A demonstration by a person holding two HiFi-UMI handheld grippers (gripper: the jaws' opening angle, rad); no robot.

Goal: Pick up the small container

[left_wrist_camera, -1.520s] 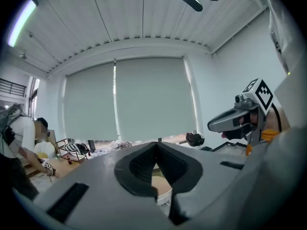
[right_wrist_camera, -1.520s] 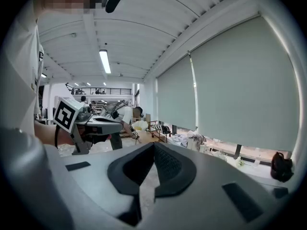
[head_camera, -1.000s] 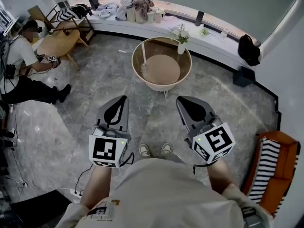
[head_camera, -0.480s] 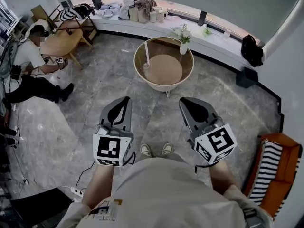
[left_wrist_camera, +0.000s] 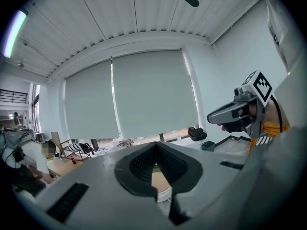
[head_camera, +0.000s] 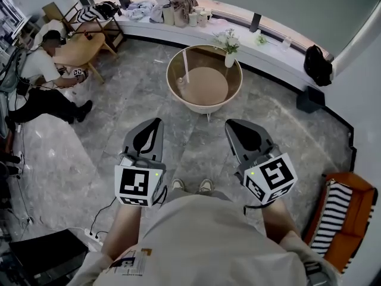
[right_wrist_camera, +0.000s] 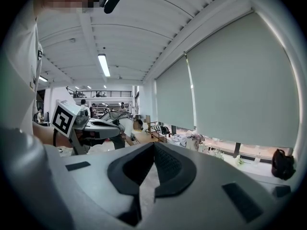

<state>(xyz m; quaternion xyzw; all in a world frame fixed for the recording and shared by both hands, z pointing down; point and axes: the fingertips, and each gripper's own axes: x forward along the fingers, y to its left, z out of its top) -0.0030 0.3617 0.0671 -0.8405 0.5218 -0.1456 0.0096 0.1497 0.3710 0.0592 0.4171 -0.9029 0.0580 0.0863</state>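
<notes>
A round wood-rimmed table [head_camera: 233,87] stands a few steps ahead on the stone floor. On its left part sits a small clear container [head_camera: 180,83], and a white vase with flowers [head_camera: 229,59] stands at its far right edge. My left gripper [head_camera: 156,122] and right gripper [head_camera: 230,124] are held side by side in front of my body, well short of the table. Both are shut with nothing between the jaws. In the left gripper view the shut jaws [left_wrist_camera: 154,145] point toward the table [left_wrist_camera: 163,191]. The right gripper view shows its shut jaws [right_wrist_camera: 153,145] and the left gripper [right_wrist_camera: 93,125] beside them.
A person [head_camera: 41,70] sits at a wooden table [head_camera: 80,47] at the far left. A curved window ledge [head_camera: 280,55] holds bags and jars. A black bag [head_camera: 318,65], a dark box [head_camera: 308,100], an orange striped seat [head_camera: 340,212] and a floor power strip [head_camera: 90,234] lie around.
The head view has shifted slightly, and the seated person at the left has moved a little. Both grippers stay shut and in nearly the same place.
</notes>
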